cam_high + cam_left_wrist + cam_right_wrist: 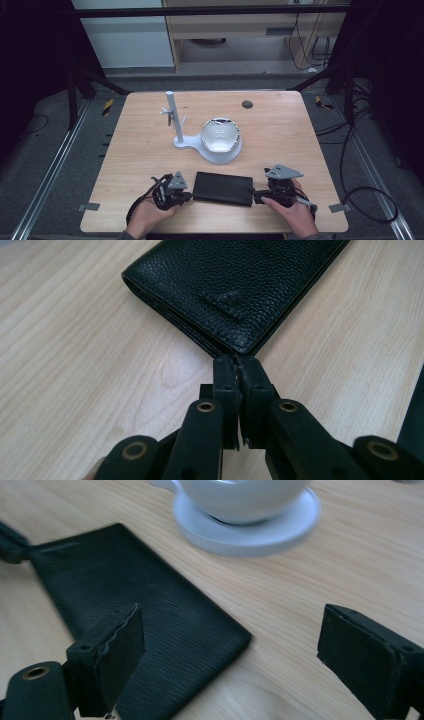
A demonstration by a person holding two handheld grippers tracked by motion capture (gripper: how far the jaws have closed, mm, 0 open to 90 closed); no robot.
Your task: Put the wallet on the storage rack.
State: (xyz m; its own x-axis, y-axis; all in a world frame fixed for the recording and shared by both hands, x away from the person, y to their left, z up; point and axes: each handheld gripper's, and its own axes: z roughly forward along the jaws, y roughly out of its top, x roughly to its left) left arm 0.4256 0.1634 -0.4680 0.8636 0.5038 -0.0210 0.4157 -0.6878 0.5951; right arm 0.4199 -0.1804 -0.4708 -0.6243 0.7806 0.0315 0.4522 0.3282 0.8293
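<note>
1. Black wallet (223, 188) lies flat, lower centre of the tabletop (280, 125) in the high view.
2. Left gripper (239, 371) fingers together, tips at the wallet's near corner; whether they pinch it, can't tell.
3. Right gripper (227, 645) fingers wide apart, above the wallet's right end.
4. White bowl stand (221, 136) mid-frame behind the wallet.

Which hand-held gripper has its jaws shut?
The left hand-held gripper: its jaws are pressed together at a corner of the black wallet. The right hand-held gripper stands wide open beside the wallet's other end.

White bowl (220, 136) on a round white base (220, 155), upright white post (173, 116) beside it; wooden table (140, 150)
</note>
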